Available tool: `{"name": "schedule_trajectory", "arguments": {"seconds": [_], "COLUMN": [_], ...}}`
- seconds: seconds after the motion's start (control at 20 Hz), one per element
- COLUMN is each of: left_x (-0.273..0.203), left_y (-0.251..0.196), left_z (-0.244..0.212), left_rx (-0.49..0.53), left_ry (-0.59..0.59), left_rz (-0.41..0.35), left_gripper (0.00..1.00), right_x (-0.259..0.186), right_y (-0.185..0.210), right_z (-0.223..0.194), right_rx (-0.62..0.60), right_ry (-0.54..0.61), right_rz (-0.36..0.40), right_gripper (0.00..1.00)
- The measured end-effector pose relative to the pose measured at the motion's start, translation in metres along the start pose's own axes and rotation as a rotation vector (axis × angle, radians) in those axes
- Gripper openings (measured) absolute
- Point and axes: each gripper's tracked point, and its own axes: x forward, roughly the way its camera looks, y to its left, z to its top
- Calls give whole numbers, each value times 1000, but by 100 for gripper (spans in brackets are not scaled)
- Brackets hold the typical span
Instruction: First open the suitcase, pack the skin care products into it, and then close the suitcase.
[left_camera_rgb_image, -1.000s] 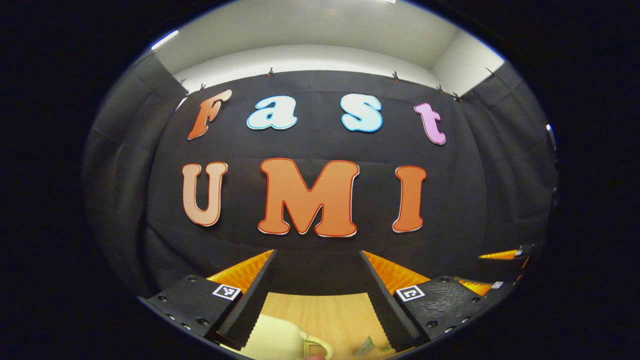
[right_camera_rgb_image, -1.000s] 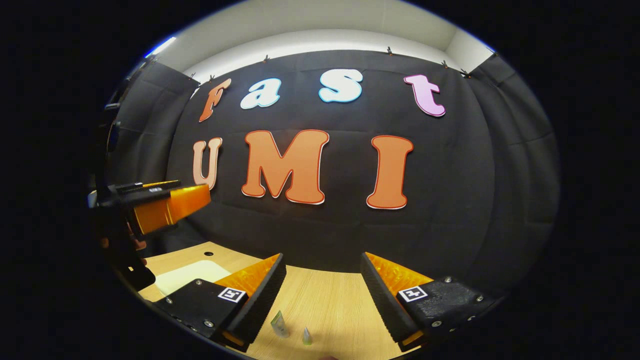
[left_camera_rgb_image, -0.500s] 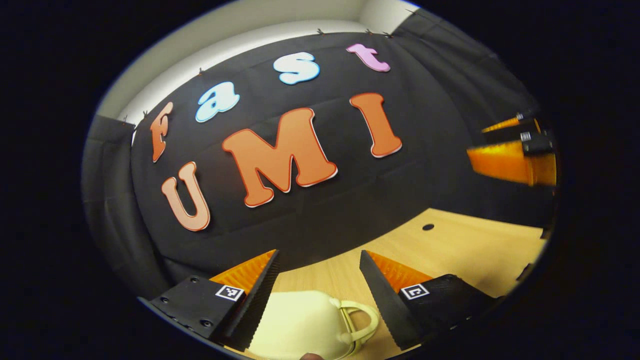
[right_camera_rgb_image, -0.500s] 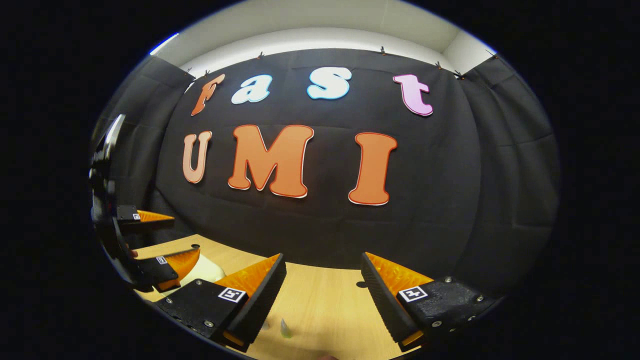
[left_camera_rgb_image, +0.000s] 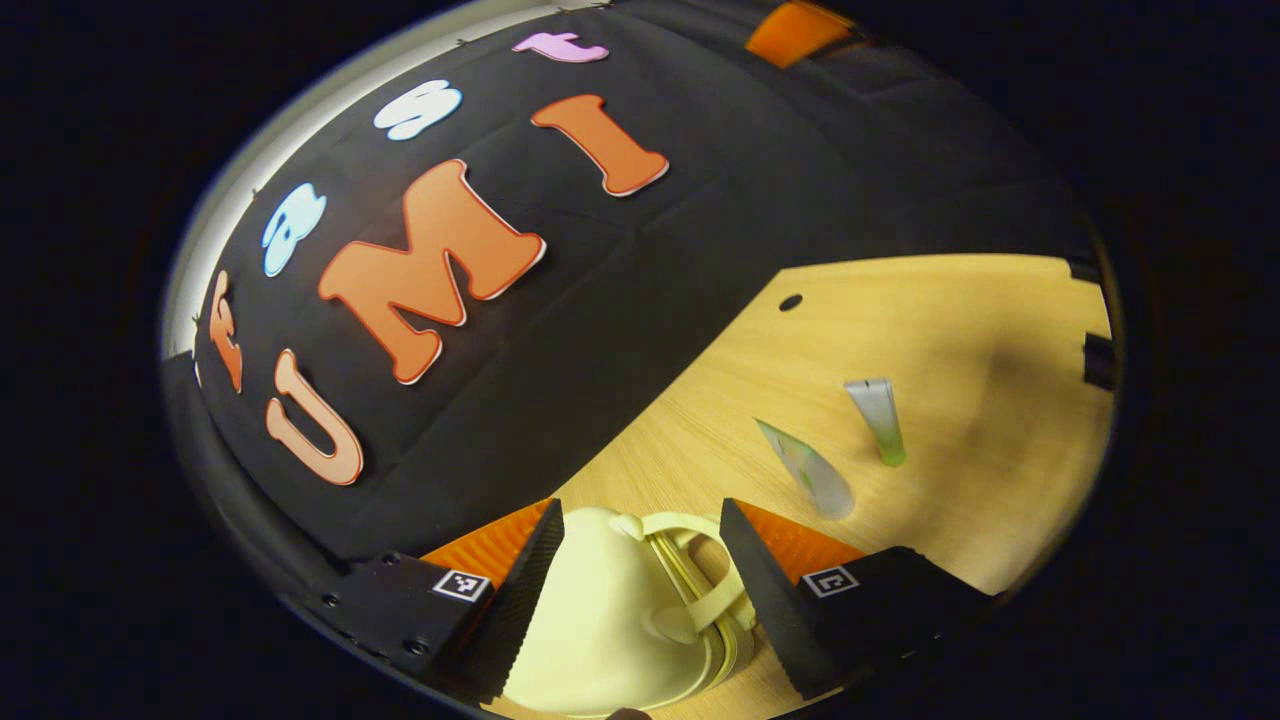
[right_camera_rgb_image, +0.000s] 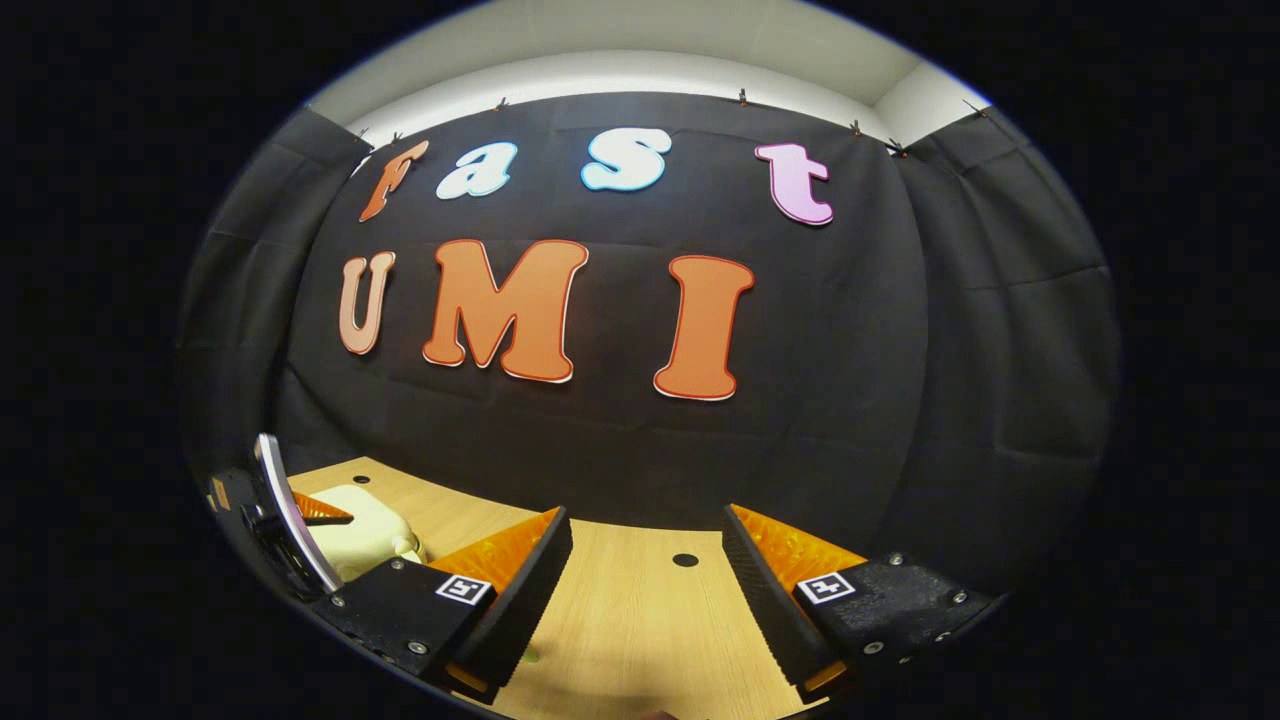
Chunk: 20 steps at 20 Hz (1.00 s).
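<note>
Over the table (left_camera_rgb_image: 960, 330), hovering spread-jawed astride the shut suitcase (left_camera_rgb_image: 610, 620), left gripper (left_camera_rgb_image: 635, 545) apparently lining up to open it, tubes (left_camera_rgb_image: 810, 468) waiting nearby, right gripper (right_camera_rgb_image: 645, 555) idling agape, empty.

Wooden table (left_camera_rgb_image: 960, 300): cream suitcase (left_camera_rgb_image: 600, 620), two tubes (left_camera_rgb_image: 878, 415).

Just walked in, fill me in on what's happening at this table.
A person holds a gripper in each hand over a wooden table. The left gripper is open, its fingers on either side of the handle end of a small cream suitcase, which looks closed. Two skin care tubes lie on the table beside it, not yet packed. The right gripper is open above the table, holding nothing.
</note>
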Motion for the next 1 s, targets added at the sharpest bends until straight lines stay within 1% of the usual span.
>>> {"name": "schedule_trajectory", "arguments": {"seconds": [0.1,0.2,0.35,0.45,0.5,0.55,0.6,0.65,0.8,0.9,0.95,1.0], "left_x": [11,11,14,14,15,16,19,22,36,42,45,45], "left_y": [-12,-23,-33,-36,-37,-40,-43,-46,-53,-60,-59,-61], "left_z": [-18,-33,-49,-58,-59,-62,-64,-67,-72,-77,-79,-80], "left_rx": [37,80,174,255,293,325,354,384,455,471,473,475], "left_ry": [44,80,113,132,142,147,150,163,181,190,195,204], "left_rz": [-19,-35,-52,-46,-40,-40,-39,-37,-33,-43,-42,-39], "left_gripper": [97,97,97,97,95,90,90,87,76,58,46,39], "right_x": [0,-2,-1,-2,-3,-3,-3,-2,-2,-3,-4,-4], "right_y": [-5,-10,-13,-16,-16,-17,-17,-18,-18,-21,-21,-22], "right_z": [-2,-4,-7,-9,-10,-10,-10,-11,-12,-14,-15,-15], "right_rx": [-4,0,6,7,9,11,15,16,20,16,17,16], "right_ry": [3,8,9,12,13,12,12,13,13,14,15,16], "right_rz": [-7,-14,-19,-21,-22,-23,-21,-22,-18,-16,-13,-13], "right_gripper": [95,95,95,95,95,95,95,95,95,95,95,95]}}
